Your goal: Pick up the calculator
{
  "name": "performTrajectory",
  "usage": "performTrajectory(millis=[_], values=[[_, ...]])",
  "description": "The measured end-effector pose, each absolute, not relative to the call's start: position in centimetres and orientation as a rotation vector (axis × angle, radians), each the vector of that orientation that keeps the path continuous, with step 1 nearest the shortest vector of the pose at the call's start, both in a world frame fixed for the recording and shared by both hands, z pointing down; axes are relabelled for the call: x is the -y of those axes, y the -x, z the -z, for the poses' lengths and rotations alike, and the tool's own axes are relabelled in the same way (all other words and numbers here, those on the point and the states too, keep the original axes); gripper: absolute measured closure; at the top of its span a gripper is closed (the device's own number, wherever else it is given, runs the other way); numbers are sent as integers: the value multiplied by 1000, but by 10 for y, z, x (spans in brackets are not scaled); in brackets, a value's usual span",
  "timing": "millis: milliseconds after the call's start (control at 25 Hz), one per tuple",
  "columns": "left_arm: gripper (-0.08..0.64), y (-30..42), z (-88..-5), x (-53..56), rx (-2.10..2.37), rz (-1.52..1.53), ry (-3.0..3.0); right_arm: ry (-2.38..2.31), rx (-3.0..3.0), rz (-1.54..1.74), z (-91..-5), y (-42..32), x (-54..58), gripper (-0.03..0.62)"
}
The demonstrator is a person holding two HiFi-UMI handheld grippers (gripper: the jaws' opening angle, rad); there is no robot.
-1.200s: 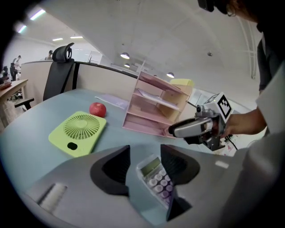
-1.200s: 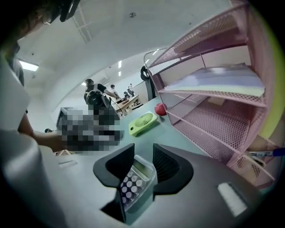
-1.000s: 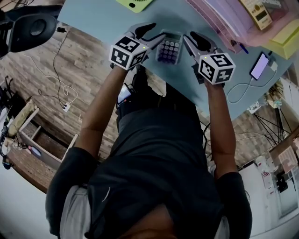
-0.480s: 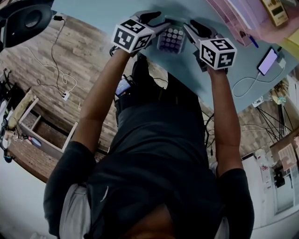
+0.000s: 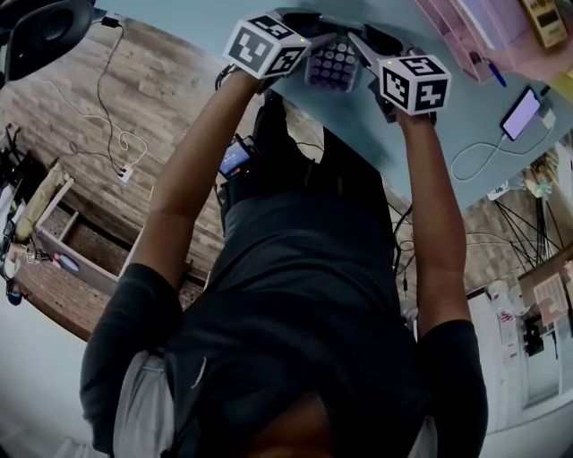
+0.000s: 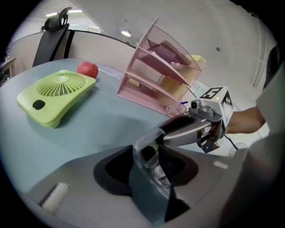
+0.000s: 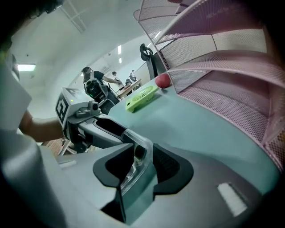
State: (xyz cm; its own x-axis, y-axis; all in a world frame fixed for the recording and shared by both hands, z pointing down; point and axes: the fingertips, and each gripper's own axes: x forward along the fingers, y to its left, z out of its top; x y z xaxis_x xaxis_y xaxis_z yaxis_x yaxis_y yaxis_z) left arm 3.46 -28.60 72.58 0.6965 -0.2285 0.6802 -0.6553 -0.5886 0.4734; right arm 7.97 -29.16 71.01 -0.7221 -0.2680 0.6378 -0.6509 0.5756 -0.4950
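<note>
Calculator (image 5: 333, 64): between the two grippers.
Left gripper (image 5: 309, 36): holding its left side.
Right gripper (image 5: 369, 40): holding its right side.

Green fan (image 6: 55, 95) lay on teal table (image 6: 89, 129) w/ red apple (image 6: 87, 70) just behind it, pink rack (image 6: 160, 73) to its rt, phone (image 5: 521, 114) on white cable (image 5: 470, 161) nr table edge, black chair (image 5: 40, 27) over wood floor (image 5: 134, 98).

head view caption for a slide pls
Left gripper and right gripper grip the calculator from opposite sides at the table
</note>
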Motion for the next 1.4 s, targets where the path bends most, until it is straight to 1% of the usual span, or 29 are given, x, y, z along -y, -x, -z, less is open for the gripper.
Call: performTrajectory(millis=[360, 640, 1400], values=[[374, -32, -702, 283, 714, -690, -2194, -803, 2331, -972, -688, -84, 287, 477], [376, -32, -650, 279, 783, -739, -2362, -900, 2388, -801, -641, -81, 279, 477], [374, -17, -492, 278, 919, -584, -2723, -1068, 2552, -414, -484, -63, 274, 477]])
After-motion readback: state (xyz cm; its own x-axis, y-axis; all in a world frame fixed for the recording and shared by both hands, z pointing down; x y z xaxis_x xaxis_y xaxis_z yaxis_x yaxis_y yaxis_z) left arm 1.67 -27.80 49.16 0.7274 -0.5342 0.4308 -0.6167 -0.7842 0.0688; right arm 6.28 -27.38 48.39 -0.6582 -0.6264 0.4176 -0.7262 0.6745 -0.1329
